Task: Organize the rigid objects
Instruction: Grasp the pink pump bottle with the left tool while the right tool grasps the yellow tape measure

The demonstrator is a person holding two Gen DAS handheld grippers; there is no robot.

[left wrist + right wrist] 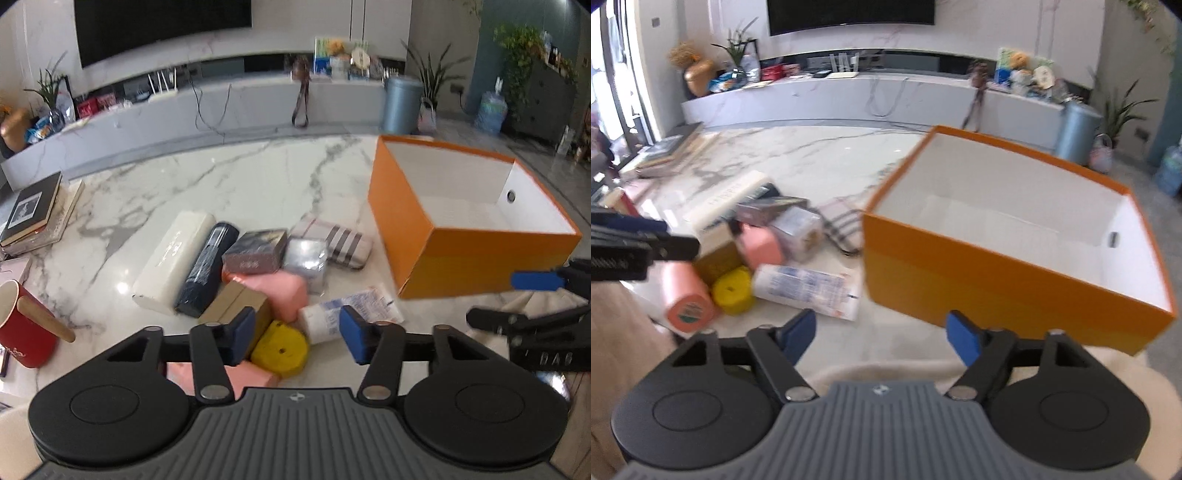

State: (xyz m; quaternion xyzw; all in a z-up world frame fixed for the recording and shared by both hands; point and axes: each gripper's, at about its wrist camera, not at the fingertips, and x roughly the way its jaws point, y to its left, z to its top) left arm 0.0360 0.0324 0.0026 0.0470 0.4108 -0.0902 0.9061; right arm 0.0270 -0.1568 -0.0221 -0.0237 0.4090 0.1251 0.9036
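A pile of small objects lies on the marble table [221,173]: a long white box [173,258], a dark tube [207,269], a grey patterned box [256,251], a silver box [306,258], a striped case [336,238], pink boxes [284,295], a brown box [236,302], a yellow round object [280,349] and a white-blue tube [351,314]. An empty orange box [461,254] stands at the right. My left gripper [297,334] is open just above the yellow object. My right gripper [881,338] is open and empty, near the orange box [997,273].
A red mug [22,325] with a wooden handle stands at the left. Books [33,210] are stacked at the far left. A TV console and a blue bin [400,105] are beyond the table. The right gripper [535,295] shows at the left wrist view's right edge.
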